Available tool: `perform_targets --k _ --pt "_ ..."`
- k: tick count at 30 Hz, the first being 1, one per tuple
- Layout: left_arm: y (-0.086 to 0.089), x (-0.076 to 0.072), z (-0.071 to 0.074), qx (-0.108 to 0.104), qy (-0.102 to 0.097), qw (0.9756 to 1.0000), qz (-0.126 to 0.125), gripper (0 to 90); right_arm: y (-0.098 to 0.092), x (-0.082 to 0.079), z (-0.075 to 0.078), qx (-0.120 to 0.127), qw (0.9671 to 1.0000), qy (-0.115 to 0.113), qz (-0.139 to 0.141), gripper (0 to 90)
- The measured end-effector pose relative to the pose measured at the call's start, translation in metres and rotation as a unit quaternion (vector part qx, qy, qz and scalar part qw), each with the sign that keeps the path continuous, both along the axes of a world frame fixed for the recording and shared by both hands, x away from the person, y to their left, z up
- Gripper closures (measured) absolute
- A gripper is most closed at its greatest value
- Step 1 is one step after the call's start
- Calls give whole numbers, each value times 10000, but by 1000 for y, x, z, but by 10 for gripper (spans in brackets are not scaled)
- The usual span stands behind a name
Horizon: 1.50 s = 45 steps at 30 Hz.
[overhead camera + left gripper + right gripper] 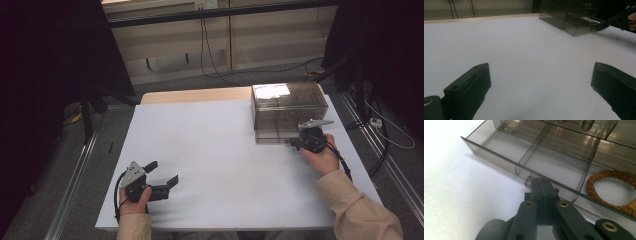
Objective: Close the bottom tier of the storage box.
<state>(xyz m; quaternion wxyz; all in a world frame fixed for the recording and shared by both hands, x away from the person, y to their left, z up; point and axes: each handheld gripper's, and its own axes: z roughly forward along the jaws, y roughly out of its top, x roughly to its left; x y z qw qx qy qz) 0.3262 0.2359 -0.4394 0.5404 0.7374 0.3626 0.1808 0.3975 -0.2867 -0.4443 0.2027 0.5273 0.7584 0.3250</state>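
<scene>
With its jaws pressed together on the small clear knob [529,181] of a drawer, the right gripper [294,142] stands at the front of a smoked-plastic organiser box [289,111] near the table's far right corner. The bottom drawer [529,157] is drawn partly out toward the gripper; its compartments just beyond the fingertips lie bare, while the one to the right of the jaws holds a brown braided cord bracelet [610,191]. The step in hand appears to be working this drawer by its knob, either easing it out further or sliding it home. The next move calls for a straight, level pull or push along the drawer's run, as a sideways tug could skew it or shift the light box on the white table [215,165]. The right hand [320,155] holds its tool low and level, forearm angled in from the near right. The left gripper [162,179], jaws wide apart and holding nothing, rests well away at the near left, pointing across the table toward the box.
</scene>
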Motion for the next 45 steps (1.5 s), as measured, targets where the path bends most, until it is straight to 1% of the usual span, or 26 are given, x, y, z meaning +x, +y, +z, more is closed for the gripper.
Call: perform_targets --k 8,9,15,20,27,33,36,41,45 --pt "0 -1 0 -18 6 10000 17 29 -2 2 -1 18 10000 -30 -59 900" --pt "0 0 0 6 7 10000 4 28 -2 2 -1 18 10000 -19 -72 900" --pt "1 -1 0 -10 2 10000 25 28 -1 4 0 -58 10000 -31 -60 900" --pt "1 -1 0 -7 23 10000 26 28 -1 7 0 -26 9999 -76 -82 900" --pt "2 -1 0 -2 10 10000 25 28 -1 8 -1 -37 9999 -82 -119 900" --pt "1 -1 0 -6 13 10000 20 28 -2 10 -2 -124 9997 -115 -150 900" --pt "1 -1 0 4 10 10000 24 28 -3 11 -3 -91 9997 -143 -151 900" --pt "1 -1 0 1 11 10000 23 28 0 11 -4 -138 9998 -79 -136 900" --pt "1 -1 1 -6 3 10000 20 28 1 11 -4 -138 9997 -124 -144 900"
